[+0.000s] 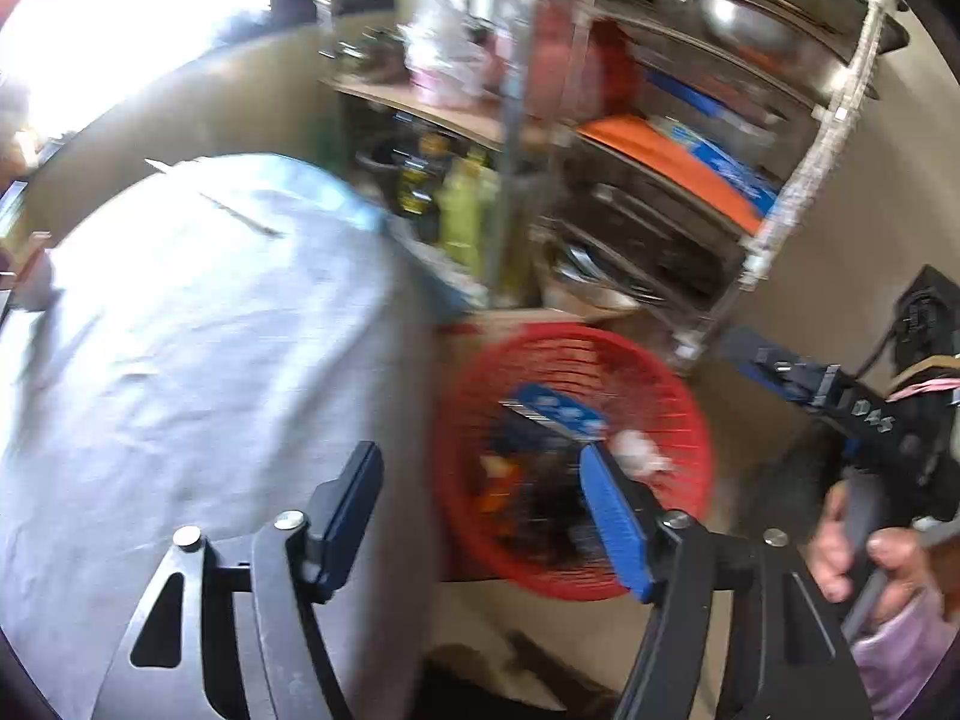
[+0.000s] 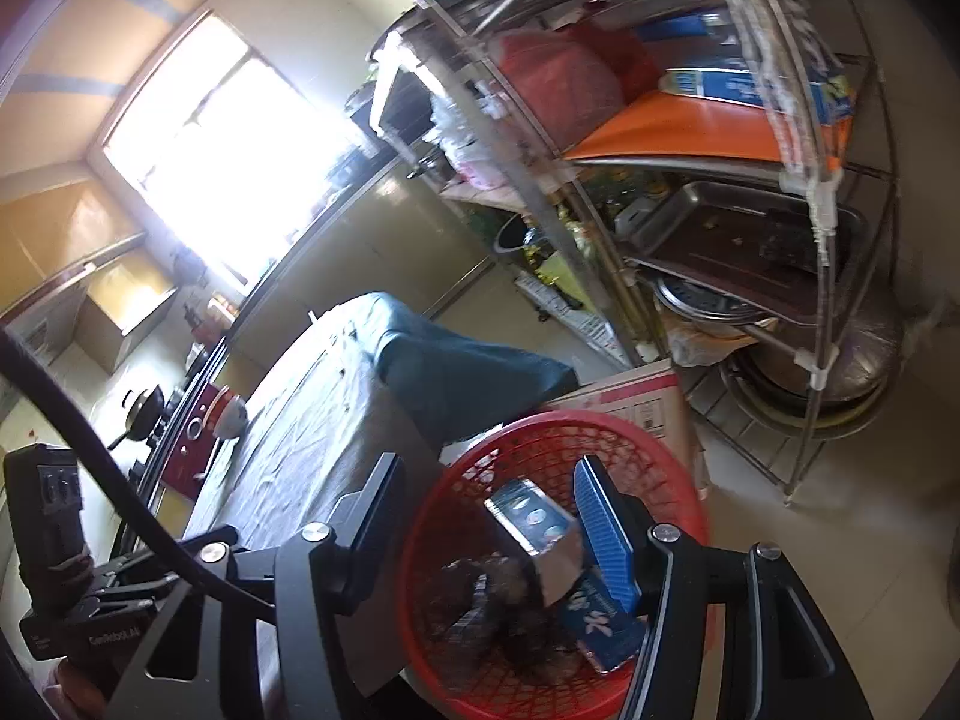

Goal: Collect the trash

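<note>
A red mesh basket (image 1: 576, 360) stands on the floor beside a cloth-covered table (image 1: 198, 348). Inside it lie a blue and silver carton (image 1: 558, 411), dark scraps, and a crumpled white wad (image 1: 642, 450) just past my left gripper's blue finger. My left gripper (image 1: 480, 456) hangs open over the basket's near rim with nothing between its fingers. My right gripper (image 2: 486, 468) is also open above the basket (image 2: 660, 450). The carton (image 2: 528, 516) lies below it in the basket, beside a second blue pack (image 2: 606, 624). A hand holds the right gripper (image 1: 840, 396) at the right of the left wrist view.
A metal shelf rack (image 2: 822, 300) with trays, pans and an orange board stands right behind the basket. A cardboard box (image 2: 636, 396) sits between them. The table's grey cloth (image 2: 312, 420) runs to the left, with a stove and pan (image 2: 144, 408) beyond.
</note>
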